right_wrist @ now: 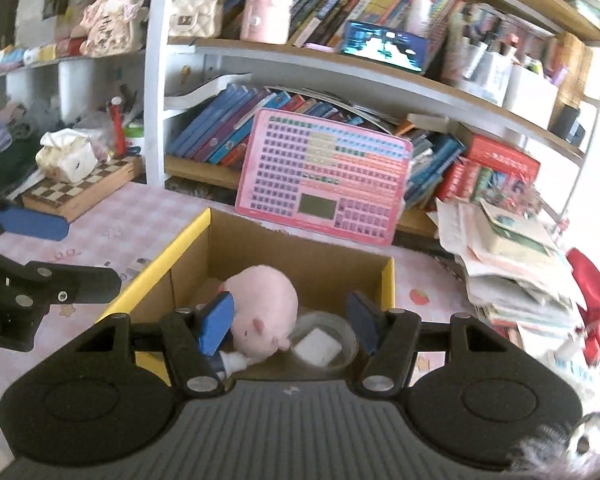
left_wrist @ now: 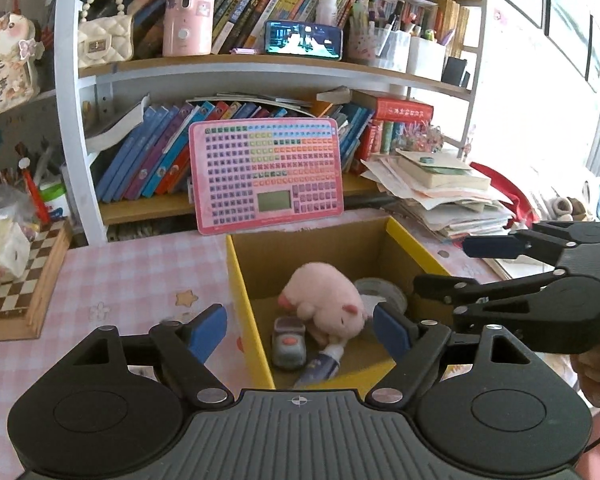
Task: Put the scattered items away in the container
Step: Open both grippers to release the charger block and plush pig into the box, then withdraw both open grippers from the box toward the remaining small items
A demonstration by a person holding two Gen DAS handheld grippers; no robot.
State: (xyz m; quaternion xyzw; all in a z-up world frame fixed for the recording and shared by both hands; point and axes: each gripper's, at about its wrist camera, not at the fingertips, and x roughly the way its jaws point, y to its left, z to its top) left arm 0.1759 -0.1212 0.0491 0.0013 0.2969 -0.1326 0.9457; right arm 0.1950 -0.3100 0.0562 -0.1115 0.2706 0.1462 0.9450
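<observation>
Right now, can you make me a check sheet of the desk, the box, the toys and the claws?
Surface: pink checked tablecloth.
Job's things: cardboard box holds pink plush pig, toy car, tube, clear round tub.
Clutter: chessboard box, paper pile.
Claws: left claw open, empty; right claw open, empty.
Cables: nothing seen.
Surroundings: bookshelf, pink keyboard toy.

In the right wrist view the pink plush pig (right_wrist: 262, 312) hides most of the tube (right_wrist: 232, 362) in the cardboard box (right_wrist: 300, 256). A furry object (right_wrist: 580, 442) at the lower right is blurred and cut off.
</observation>
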